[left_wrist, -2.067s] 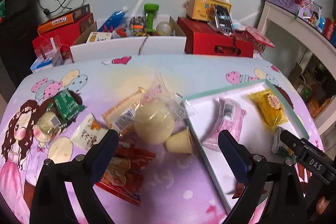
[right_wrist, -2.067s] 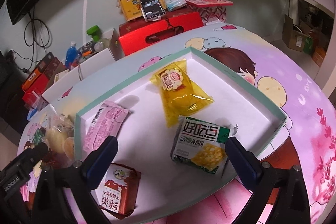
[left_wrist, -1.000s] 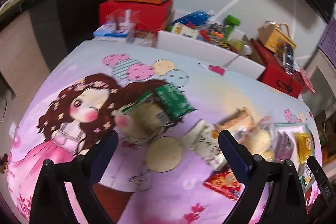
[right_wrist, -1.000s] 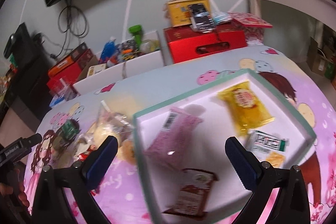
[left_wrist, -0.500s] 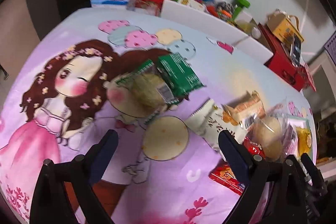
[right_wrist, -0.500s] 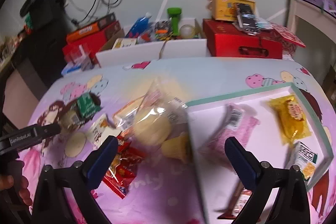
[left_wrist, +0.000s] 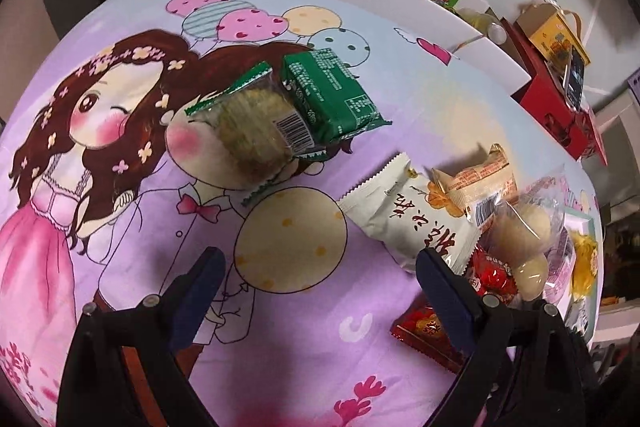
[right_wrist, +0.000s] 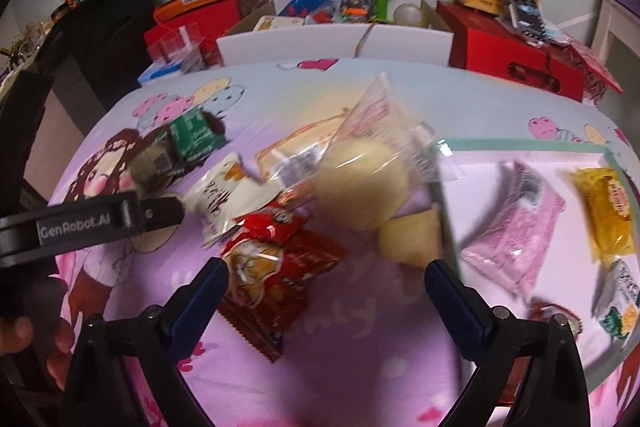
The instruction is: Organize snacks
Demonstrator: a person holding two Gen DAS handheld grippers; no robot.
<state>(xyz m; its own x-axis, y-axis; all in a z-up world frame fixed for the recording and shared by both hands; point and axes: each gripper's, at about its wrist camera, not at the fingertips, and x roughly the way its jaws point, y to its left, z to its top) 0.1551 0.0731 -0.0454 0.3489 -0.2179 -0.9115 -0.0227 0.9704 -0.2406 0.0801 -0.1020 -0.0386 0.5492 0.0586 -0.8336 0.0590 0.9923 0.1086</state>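
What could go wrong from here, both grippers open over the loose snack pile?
1. The red packet lies partly under the clear bun bag and the white packet; the right gripper closing there may drag or pinch a neighbour.
2. The right view is motion-blurred, so aiming is unreliable.
3. The small yellow cup sits against the tray rim; pushing it could jam it or knock the tray.

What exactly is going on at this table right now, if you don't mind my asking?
A person is sorting snacks with two handheld claws. Both the left claw and right claw are open and empty, over loose packets on the cartoon tablecloth. The white tray already holds a pink packet and a yellow packet.
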